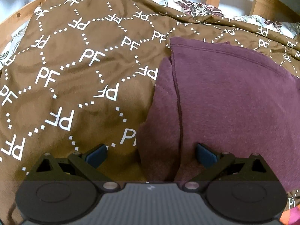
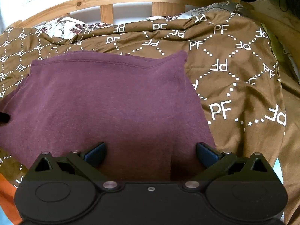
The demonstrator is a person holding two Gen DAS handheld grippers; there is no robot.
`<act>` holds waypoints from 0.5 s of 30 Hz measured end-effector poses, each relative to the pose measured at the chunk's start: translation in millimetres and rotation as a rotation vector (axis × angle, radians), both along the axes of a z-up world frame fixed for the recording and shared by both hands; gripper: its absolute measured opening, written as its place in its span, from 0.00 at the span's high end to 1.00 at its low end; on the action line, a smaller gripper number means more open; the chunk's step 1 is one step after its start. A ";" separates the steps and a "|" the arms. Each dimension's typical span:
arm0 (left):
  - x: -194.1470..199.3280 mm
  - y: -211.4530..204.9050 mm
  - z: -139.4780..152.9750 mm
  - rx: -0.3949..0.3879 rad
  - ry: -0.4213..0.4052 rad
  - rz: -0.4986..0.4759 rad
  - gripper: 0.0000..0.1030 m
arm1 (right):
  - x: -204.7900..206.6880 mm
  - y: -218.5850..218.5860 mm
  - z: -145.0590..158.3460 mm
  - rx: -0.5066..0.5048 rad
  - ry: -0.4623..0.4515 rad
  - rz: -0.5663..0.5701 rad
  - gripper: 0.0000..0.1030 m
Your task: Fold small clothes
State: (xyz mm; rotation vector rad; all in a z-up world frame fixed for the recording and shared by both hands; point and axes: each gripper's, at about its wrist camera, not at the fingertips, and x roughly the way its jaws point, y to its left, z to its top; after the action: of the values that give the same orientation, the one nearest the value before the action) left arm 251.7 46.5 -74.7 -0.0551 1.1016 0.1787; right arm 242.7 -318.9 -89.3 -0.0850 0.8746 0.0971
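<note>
Left wrist view showed the left tool (image 1: 151, 154) held low and level over the bed, its two black fingers with blue pads (image 1: 97, 155) spread wide and gripping nothing; the left pad sat over the brown bedspread with white printed lettering (image 1: 75, 71), the right pad over the near edge of the maroon knit garment (image 1: 225, 97). That soft, heathered garment lay flat on the bedspread, a stitched hem running across its far edge and a folded layer showing along its left side. Right wrist view showed the right tool (image 2: 151, 153) in the same low, forward-pointing pose, its fingers also spread wide and empty, both blue pads (image 2: 206, 154) over the near part of the maroon garment (image 2: 112, 103), whose far hem faced the pale wooden slatted bed frame (image 2: 106, 13). The bedspread (image 2: 234, 71) carried the letters "PF" repeated in white, some upright and some upside down, set inside diamonds of white dotted lines. A white pillowcase with a dark red floral print (image 1: 196, 5) lay between the bedspread and the frame. Whether either tool touched the cloth could not be told.
</note>
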 end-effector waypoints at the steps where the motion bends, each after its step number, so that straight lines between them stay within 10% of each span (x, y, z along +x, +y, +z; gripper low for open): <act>1: 0.0 0.2 0.0 -0.003 0.001 0.002 0.01 | 0.7 0.9 0.2 0.000 0.000 0.000 0.01; 10: -1.1 -1.4 -0.2 0.001 0.004 0.005 0.01 | -20.3 24.6 26.6 -0.090 -0.290 0.090 0.01; 15: 2.2 7.1 12.3 0.008 -0.036 -0.010 0.01 | -20.8 50.0 21.7 -0.105 -0.262 0.186 0.01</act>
State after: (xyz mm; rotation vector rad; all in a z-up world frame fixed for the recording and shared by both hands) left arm 253.9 53.6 -62.4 -0.0452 1.0646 0.1730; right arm 221.9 -269.0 -67.6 -0.2717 0.6082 0.2088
